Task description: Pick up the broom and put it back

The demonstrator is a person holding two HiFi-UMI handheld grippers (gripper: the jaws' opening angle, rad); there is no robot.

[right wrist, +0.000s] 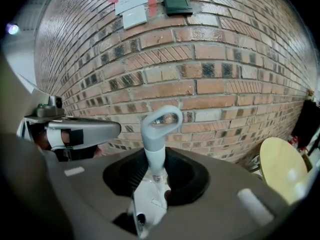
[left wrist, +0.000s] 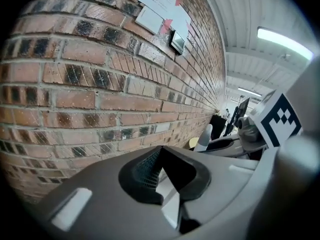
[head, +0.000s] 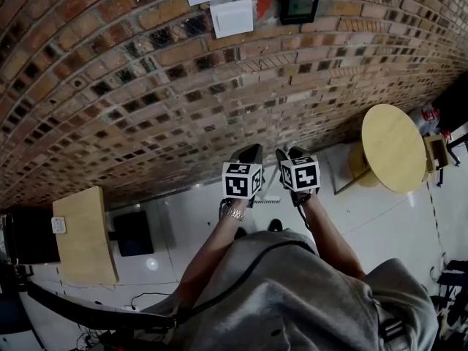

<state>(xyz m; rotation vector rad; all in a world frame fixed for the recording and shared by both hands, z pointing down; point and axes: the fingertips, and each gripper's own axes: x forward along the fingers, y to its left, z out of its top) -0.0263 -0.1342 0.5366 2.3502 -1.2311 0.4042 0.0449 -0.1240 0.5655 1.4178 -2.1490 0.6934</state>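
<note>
The broom's pale grey handle point(right wrist: 159, 129), with a loop at its top, stands upright between the pads of my right gripper point(right wrist: 156, 156), which is shut on it just below the loop. Its brush end is hidden. From the left gripper view, the handle's top point(left wrist: 204, 136) shows beside the right gripper's marker cube point(left wrist: 277, 119). My left gripper point(left wrist: 159, 151) points at the brick wall, its pads meeting at the tip with nothing between them. In the head view, the left gripper point(head: 250, 152) and the right gripper point(head: 289, 154) are held side by side close to the wall.
The brick wall point(head: 183, 86) carries papers and a small dark device point(head: 298, 7). A round yellow table point(head: 393, 146) stands at the right on the white floor. A wooden table point(head: 84, 232) and a black box point(head: 134, 232) stand at the left, with cables near the bottom left.
</note>
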